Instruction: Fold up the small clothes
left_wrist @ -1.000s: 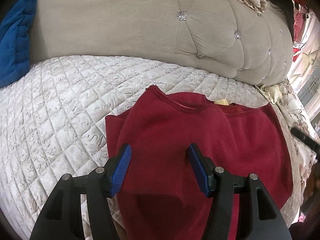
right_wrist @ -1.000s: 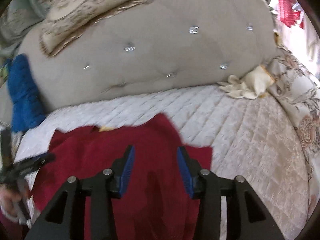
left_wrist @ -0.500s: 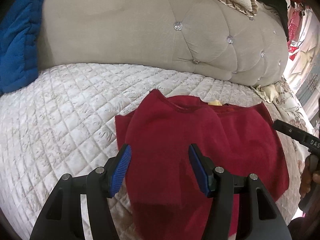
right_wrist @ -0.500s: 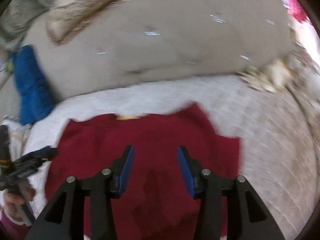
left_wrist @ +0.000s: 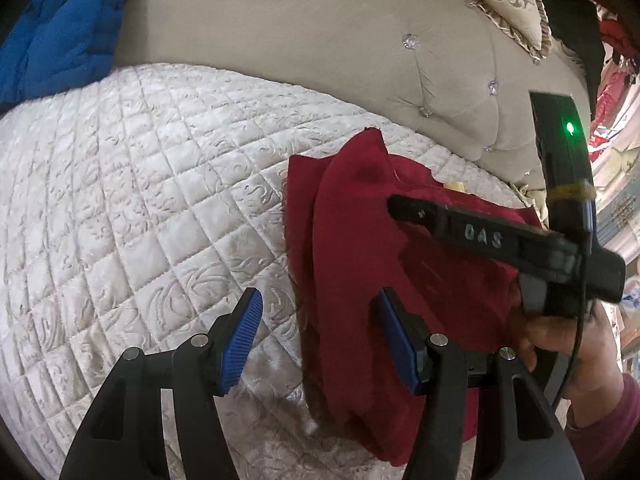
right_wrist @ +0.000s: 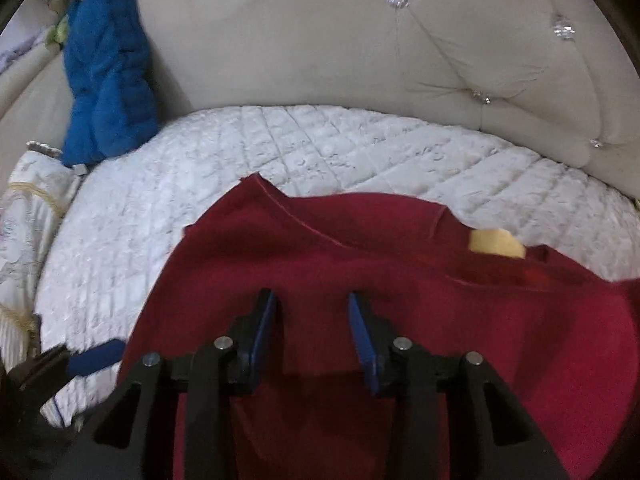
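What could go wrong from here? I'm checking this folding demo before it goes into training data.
The right gripper crosses close in front of the open left gripper; they might collide. The red garment's left side is already doubled and bunched, so pressing may set a crooked fold. Neither gripper holds cloth, so it could shift.

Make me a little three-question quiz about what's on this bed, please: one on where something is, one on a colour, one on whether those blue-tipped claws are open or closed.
1. Where does the blue blanket sit?
A. against the tufted headboard
B. on the red garment
C. under the quilt

2. What colour is the garment being folded?
A. green
B. dark red
C. white

3. How do the left gripper and right gripper stand?
A. both open, empty
B. both clamped on cloth
C. one open, one shut

Answers: 1 A, it leans on the headboard beside the quilt. 2 B, plainly crimson. 3 A, a gap shows between each pair of pads.
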The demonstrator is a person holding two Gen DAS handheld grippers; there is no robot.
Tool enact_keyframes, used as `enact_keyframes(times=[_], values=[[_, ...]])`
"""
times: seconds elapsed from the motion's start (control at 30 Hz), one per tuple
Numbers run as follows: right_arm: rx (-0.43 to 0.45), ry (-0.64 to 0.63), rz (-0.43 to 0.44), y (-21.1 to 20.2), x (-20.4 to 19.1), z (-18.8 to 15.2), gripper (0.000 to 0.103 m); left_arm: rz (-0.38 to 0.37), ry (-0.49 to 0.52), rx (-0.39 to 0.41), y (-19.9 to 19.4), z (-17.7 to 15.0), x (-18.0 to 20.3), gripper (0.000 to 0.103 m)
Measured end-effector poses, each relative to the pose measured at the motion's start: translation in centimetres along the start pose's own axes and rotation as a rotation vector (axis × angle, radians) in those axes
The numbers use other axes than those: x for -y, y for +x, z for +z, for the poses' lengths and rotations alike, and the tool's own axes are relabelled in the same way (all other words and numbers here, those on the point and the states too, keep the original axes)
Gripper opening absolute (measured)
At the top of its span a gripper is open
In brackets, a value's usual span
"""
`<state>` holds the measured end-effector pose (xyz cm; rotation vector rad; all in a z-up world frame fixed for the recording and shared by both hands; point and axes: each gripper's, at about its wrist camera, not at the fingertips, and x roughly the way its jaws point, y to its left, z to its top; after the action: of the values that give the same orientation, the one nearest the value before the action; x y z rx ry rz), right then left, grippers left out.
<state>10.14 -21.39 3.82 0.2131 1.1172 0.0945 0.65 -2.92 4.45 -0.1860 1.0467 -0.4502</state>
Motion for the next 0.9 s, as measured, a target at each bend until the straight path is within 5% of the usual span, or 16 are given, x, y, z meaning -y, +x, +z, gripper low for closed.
enact_keyframes(times=[0.17, 0.23, 0.33, 0.63, 0.83, 0.9], values=[[0.036, -0.035, 0.029, -1.9, -1.6, 1.1, 0.045, -0.044, -0.028, -0.006, 0.5, -0.2, -0.8, 0.038], [0.020, -0.044, 0.072, -1.7, -2.7, 1.9, 0.063, -0.062, -0.039, -0.007, 0.5, -0.2, -1.0, 0.038], [-0.035, -0.055, 0.109, -0.4, -4.4, 2.8, 0.075, -0.098, -0.075, -0.017, 0.4, -0.5, -1.7, 0.038], [-0.197, -0.241, -0.107, 6.2, -9.5, 2.9, 0.098, -0.114, -0.121, -0.010, 0.1, -1.5, -2.4, 0.043], [-0.154, -0.246, -0.120, 5.9, -9.4, 2.4, 0.098, -0.106, -0.118, -0.009, 0.5, -1.5, -1.9, 0.044], [-0.139, -0.217, -0.110, 5.2, -8.7, 2.4, 0.090, -0.107, -0.116, -0.008, 0.4, -1.6, -1.8, 0.044]])
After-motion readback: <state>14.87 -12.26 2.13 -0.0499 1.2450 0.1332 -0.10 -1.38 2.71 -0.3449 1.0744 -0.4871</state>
